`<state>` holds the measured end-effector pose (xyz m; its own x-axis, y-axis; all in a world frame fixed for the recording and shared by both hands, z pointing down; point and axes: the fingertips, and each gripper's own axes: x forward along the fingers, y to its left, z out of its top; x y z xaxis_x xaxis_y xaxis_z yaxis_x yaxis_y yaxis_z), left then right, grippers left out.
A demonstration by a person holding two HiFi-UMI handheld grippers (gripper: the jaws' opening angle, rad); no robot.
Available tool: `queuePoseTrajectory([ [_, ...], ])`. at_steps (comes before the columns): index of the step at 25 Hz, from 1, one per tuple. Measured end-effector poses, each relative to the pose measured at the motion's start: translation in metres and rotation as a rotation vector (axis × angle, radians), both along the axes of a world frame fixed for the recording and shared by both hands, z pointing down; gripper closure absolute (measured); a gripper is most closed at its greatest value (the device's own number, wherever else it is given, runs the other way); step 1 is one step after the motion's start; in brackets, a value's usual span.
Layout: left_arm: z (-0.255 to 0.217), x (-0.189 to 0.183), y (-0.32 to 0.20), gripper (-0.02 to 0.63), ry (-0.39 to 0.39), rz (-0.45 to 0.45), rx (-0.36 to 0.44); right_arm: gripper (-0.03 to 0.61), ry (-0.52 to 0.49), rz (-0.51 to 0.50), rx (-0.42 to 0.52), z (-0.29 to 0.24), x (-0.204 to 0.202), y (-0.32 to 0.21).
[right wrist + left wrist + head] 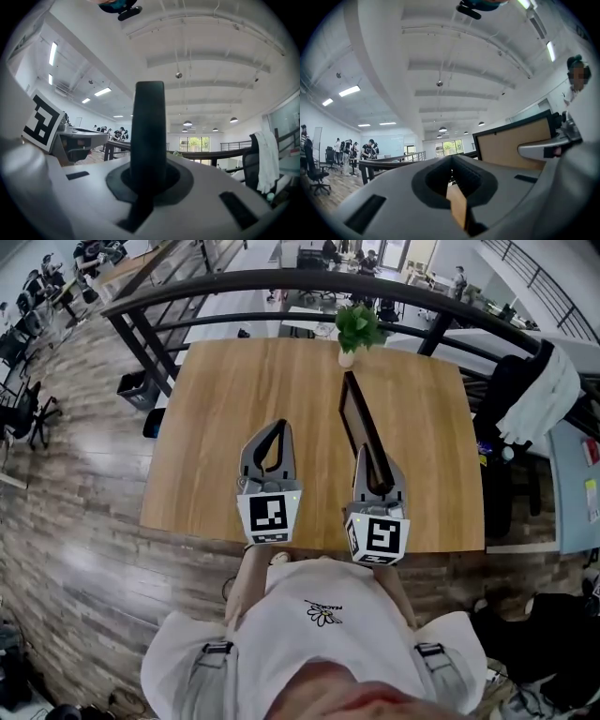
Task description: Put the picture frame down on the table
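Picture frame (pixel 361 432) stands on edge right of centre over the wooden table (pixel 244 399), clamped in my right gripper (pixel 377 463); my left gripper (pixel 278 427) is closed, empty. Thin-edge grip could let it twist, slam flat, or clip the potted plant (pixel 356 329).

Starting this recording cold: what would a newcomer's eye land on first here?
A dark picture frame stands on edge over the right half of the wooden table, clamped at its near end by the right gripper. The left gripper hovers beside it, shut on nothing. A small potted plant sits at the table's far edge, just beyond the frame.
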<state>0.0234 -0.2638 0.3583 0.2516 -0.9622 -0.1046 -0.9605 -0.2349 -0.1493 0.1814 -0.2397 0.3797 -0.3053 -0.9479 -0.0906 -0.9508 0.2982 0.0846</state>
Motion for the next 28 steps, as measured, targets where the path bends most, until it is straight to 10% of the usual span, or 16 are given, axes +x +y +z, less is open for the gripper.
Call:
queuePoseTrajectory([
  [9,0.0,-0.008,-0.003,0.597,-0.028,-0.013,-0.007,0.56,0.086,0.008,0.002,-0.003,-0.009,-0.011],
  [28,0.035,-0.048,0.006,0.597,-0.037,-0.05,-0.083,0.558,1.15,-0.043,-0.215,0.142,-0.031,-0.071],
])
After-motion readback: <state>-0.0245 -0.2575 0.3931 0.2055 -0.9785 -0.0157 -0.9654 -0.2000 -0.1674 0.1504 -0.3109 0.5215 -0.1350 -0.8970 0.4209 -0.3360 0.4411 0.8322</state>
